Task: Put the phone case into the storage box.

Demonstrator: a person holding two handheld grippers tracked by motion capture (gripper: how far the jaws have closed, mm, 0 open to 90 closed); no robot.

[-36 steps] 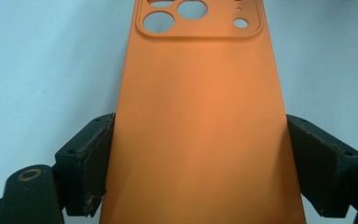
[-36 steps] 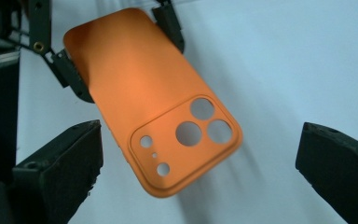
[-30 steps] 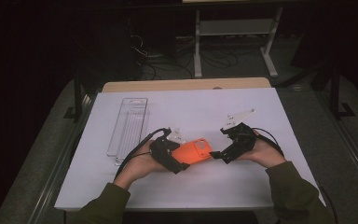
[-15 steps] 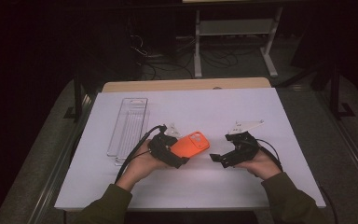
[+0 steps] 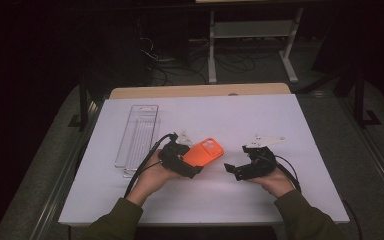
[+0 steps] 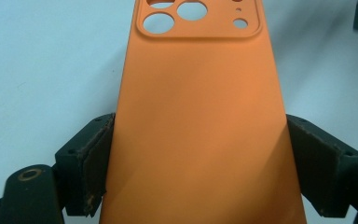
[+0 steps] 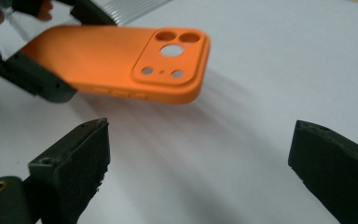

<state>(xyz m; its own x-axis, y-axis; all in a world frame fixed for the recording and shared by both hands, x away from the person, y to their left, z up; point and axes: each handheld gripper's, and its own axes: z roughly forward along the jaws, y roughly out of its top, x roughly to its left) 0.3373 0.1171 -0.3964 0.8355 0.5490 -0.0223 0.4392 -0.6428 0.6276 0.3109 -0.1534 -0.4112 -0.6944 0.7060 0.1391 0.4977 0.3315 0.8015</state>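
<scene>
Since a second ago the right gripper [image 5: 235, 169] has let go of the orange phone case [image 5: 204, 152] and drawn back from it, so a bare strip of white counter [image 5: 220, 200] now lies between its fingers and the case's camera end; the left gripper [image 5: 187, 161] has kept its hold.

Left fingers [image 6: 89, 161] are clamped on the two long edges of the case [image 6: 200, 130], near its lower end, with the back of the case facing up and the camera cut-outs pointing away from them. Seen from the right gripper view, the case [image 7: 121, 56] hangs slightly above the counter [image 7: 270, 56], casting a shadow below, with the left gripper [image 7: 32, 79] at its far end.

Right fingers [image 7: 72, 161] stand wide apart with nothing between them, aimed at the case's camera end from just short of it.

Beyond the left fingers, farther off to their outer side, a clear plastic tray [image 5: 137, 135] lies flat on the counter, well apart from the case.
</scene>
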